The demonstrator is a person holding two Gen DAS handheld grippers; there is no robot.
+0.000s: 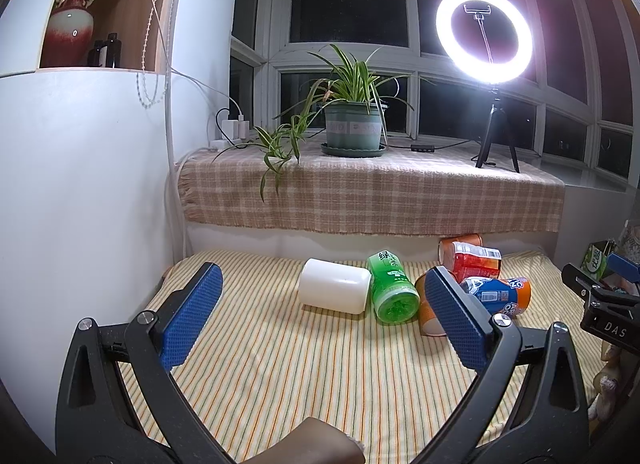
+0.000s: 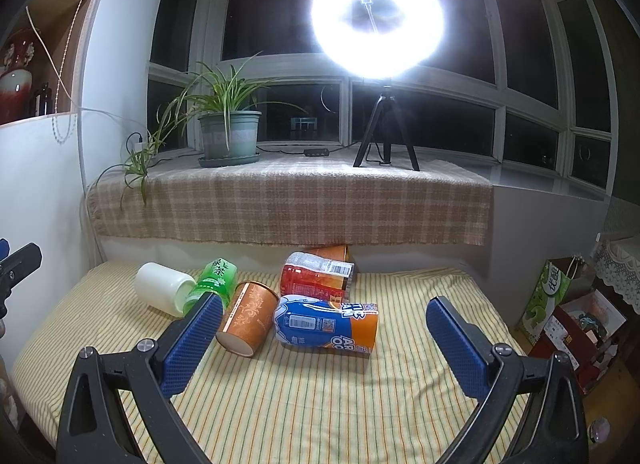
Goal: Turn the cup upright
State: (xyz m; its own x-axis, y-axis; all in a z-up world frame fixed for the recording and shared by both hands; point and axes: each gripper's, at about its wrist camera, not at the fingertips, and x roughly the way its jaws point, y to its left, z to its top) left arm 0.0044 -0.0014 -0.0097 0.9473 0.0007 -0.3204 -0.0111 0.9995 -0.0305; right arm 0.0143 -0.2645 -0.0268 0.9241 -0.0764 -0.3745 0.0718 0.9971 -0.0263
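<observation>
Several cups lie on their sides on the striped cloth [image 1: 280,364]: a white cup [image 1: 334,286] [image 2: 162,290], a green tea cup [image 1: 390,288] [image 2: 214,278], a brown patterned cup [image 2: 248,318] [image 1: 426,314], a blue-orange cup [image 2: 326,324] [image 1: 498,296] and a red-orange cup [image 2: 316,276] [image 1: 472,258]. My left gripper [image 1: 324,318] is open and empty, just short of the white cup. My right gripper [image 2: 324,338] is open and empty, with the blue-orange cup lying between its fingers' line. The right gripper's body also shows at the right edge of the left wrist view [image 1: 600,296].
A sill draped with a checked cloth [image 1: 372,195] runs behind the cups, with a potted plant [image 1: 352,127] and a ring light on a tripod [image 1: 486,47]. A white cabinet wall [image 1: 80,203] stands at left. Bags and boxes [image 2: 568,316] sit at right.
</observation>
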